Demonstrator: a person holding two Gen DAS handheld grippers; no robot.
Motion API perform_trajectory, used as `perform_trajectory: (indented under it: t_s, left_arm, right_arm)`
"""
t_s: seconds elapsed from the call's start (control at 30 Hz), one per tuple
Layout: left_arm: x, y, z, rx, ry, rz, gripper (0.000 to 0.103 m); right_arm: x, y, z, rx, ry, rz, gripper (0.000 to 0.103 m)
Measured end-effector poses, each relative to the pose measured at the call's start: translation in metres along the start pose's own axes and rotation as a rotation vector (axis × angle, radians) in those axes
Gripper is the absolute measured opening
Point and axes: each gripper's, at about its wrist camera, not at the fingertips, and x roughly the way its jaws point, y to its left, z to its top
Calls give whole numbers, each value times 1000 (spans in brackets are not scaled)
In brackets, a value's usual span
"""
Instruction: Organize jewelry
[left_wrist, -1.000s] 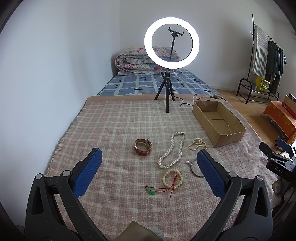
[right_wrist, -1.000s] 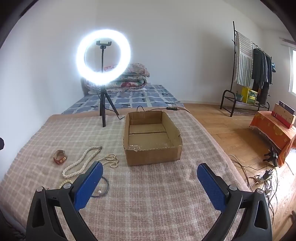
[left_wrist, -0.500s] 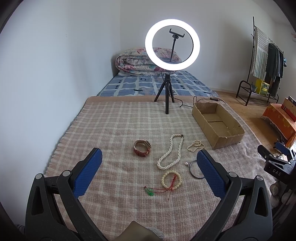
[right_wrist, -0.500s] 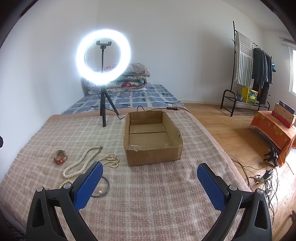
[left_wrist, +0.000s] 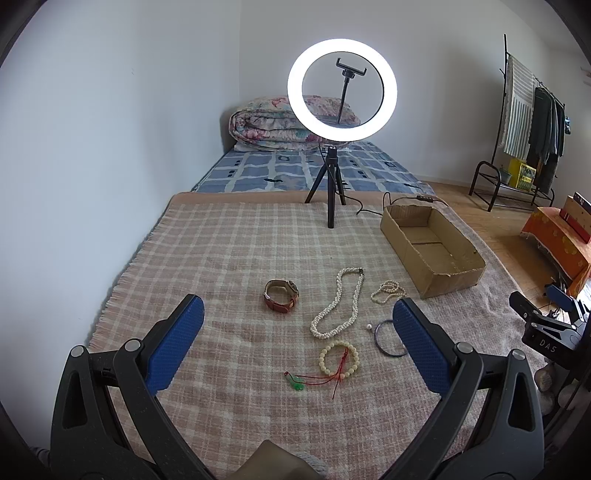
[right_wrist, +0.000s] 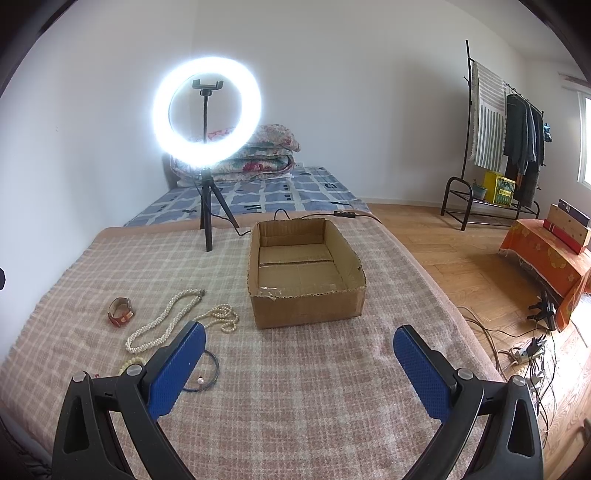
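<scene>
Jewelry lies on a checked blanket (left_wrist: 229, 251): a brown leather watch (left_wrist: 281, 296), a long white bead necklace (left_wrist: 338, 304), a small pearl strand (left_wrist: 388, 291), a cream bead bracelet with red cord and green charm (left_wrist: 338, 360), and a dark cord bracelet with a pearl (left_wrist: 386, 338). An empty cardboard box (left_wrist: 432, 249) stands to the right. My left gripper (left_wrist: 297, 325) is open and empty above the jewelry. My right gripper (right_wrist: 297, 354) is open and empty in front of the box (right_wrist: 306, 273); the watch (right_wrist: 121, 312) and necklace (right_wrist: 164, 321) lie to its left.
A lit ring light on a tripod (left_wrist: 334, 177) stands at the blanket's far edge, its cable running behind the box. A mattress with a folded quilt (left_wrist: 273, 125) lies beyond. A clothes rack (right_wrist: 506, 147) and floor cables (right_wrist: 528, 347) are on the right.
The left gripper has drifted back and up slightly, so the jewelry sits a little lower in its view. The right gripper has barely moved. Both stay open.
</scene>
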Motion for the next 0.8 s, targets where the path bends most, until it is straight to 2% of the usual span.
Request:
perform_trajectory:
  t_s: [0.8]
  left_arm:
    - [-4, -5, 1, -6, -3, -4, 103]
  right_arm:
    - [3, 1, -2, -1, 13, 5, 103]
